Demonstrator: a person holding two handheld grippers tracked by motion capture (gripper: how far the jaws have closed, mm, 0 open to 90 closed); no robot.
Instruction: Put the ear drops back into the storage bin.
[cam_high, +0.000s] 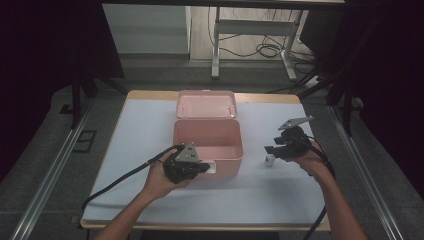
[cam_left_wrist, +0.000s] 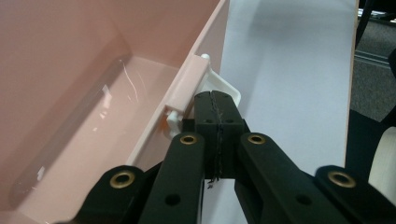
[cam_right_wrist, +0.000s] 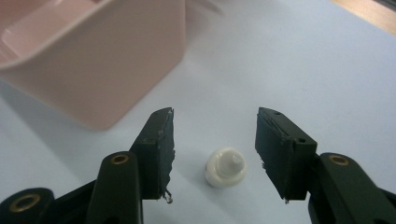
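Small white cap (cam_right_wrist: 226, 166), lying on the pale table cover (cam_high: 280, 190) right of centre, looks light, hard and rolly. At left, the left gripper (cam_left_wrist: 217, 119) is clenched beside the pink box (cam_high: 207, 145) latch; the right gripper (cam_right_wrist: 215, 154) is spread around the cap, to be taken by its sides.

We see a dim room with dark sides around the white table (cam_high: 150, 200), which is the brightest part. Inside the pink box (cam_left_wrist: 70, 70) a thin white shine runs along the floor. The little white cap (cam_right_wrist: 226, 166) beside the box looks soft and blurry.
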